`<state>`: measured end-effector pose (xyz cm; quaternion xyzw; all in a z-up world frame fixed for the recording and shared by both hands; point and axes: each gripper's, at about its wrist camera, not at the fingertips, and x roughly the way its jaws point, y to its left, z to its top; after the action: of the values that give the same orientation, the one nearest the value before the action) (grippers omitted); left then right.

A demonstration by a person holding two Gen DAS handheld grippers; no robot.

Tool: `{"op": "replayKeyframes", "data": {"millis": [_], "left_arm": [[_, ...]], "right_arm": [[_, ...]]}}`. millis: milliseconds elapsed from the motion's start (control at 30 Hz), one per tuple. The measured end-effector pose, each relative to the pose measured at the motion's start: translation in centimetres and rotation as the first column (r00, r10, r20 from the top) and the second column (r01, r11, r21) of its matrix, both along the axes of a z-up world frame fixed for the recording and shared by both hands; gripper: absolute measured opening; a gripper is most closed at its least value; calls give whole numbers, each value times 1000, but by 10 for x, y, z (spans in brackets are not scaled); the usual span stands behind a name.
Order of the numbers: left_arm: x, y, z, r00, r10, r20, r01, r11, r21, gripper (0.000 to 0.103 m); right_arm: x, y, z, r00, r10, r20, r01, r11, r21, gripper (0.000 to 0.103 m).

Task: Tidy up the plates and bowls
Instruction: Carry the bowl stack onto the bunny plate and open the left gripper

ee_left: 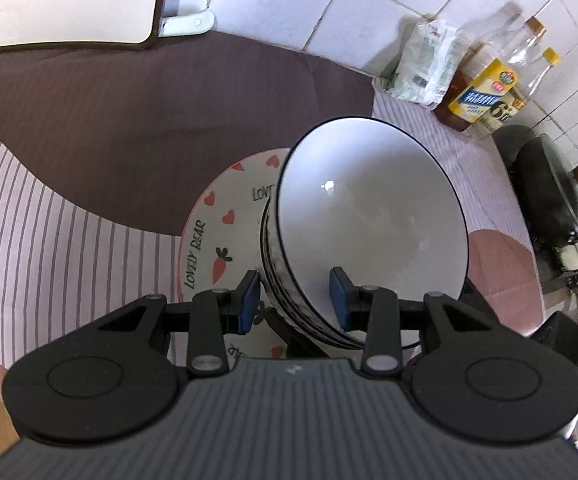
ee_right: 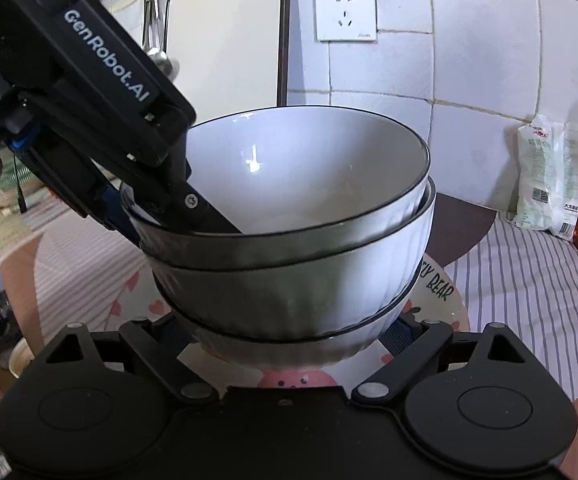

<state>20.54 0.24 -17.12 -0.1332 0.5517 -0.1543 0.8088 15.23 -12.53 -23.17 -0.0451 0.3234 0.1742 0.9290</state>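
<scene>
Three nested bowls (ee_right: pixel 289 240) show only in the right wrist view, above the heart-printed plate (ee_left: pixel 217 216), the left gripper (ee_left: pixel 295 296) clamped on their rim, one finger inside, while the right gripper (ee_right: pixel 289 332) has its fingers spread around the lowest bowl, contact unclear.
</scene>
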Motion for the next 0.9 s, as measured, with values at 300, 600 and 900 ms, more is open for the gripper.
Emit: {"op": "replayKeyframes", "data": {"millis": [300,600,900], "left_arm": [[2,2,-3,1000,13,10,-13,1000,-11,36],[-6,-3,4,997,64,31,-66,997,42,51],[-42,10,47,987,119,107,-131,986,105,62]], "right_arm": [[4,3,-4,999,20,-38,-21,999,-33,96],[-15,12,19,988,32,-148,-54,987,-150,97],[-61,-15,55,980,-102,-173,92,994,-63,98]]}}
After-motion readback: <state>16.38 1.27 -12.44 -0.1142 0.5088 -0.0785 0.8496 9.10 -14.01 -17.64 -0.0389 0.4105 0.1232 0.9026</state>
